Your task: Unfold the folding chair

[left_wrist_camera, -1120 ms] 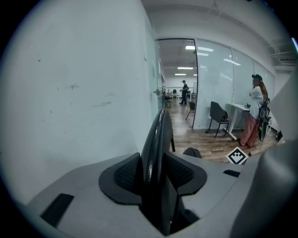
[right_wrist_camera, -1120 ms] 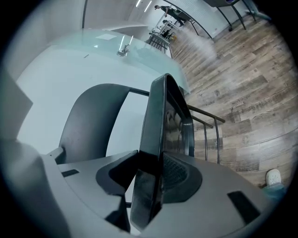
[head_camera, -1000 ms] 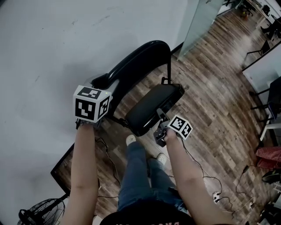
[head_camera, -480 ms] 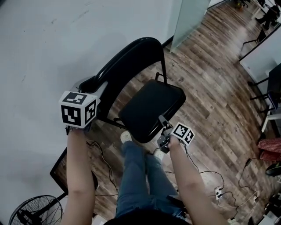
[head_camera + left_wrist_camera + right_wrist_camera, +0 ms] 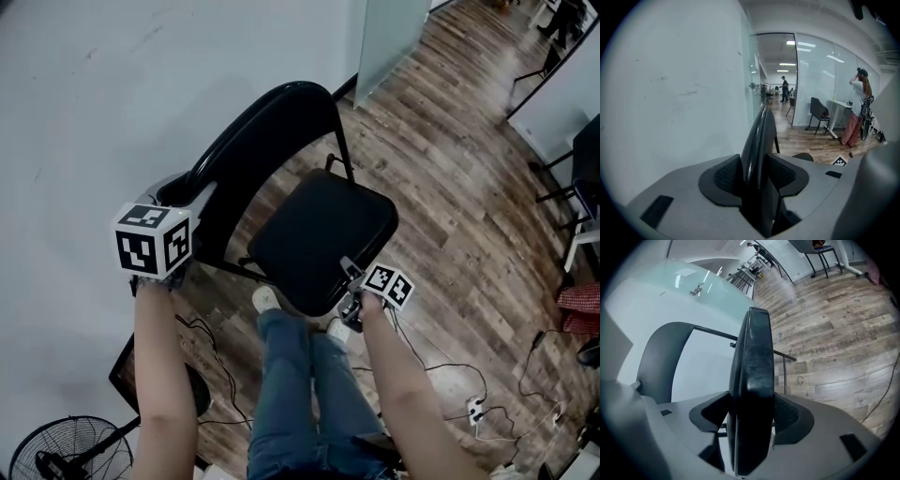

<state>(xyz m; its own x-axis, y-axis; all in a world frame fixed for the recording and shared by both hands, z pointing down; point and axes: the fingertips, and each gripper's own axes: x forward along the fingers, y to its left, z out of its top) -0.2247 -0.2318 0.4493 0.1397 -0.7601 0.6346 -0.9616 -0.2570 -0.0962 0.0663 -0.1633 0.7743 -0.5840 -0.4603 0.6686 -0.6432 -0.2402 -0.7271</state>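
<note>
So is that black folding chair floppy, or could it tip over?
Probably stiff: the black folding chair keeps its shape, and its padded seat looks firm. Likely light for its size, since the left gripper, jaws shut on the backrest edge, steadies it. Its seat would likely swing if pushed, being hung on thin side rods.

Backrest (image 5: 253, 141) is noted as smooth glossy black, seat (image 5: 323, 239) as matt black, faintly grained; floor (image 5: 450, 187) is laid in matt wood-grain planks; wall (image 5: 94, 94) is painted smooth, matt
</note>
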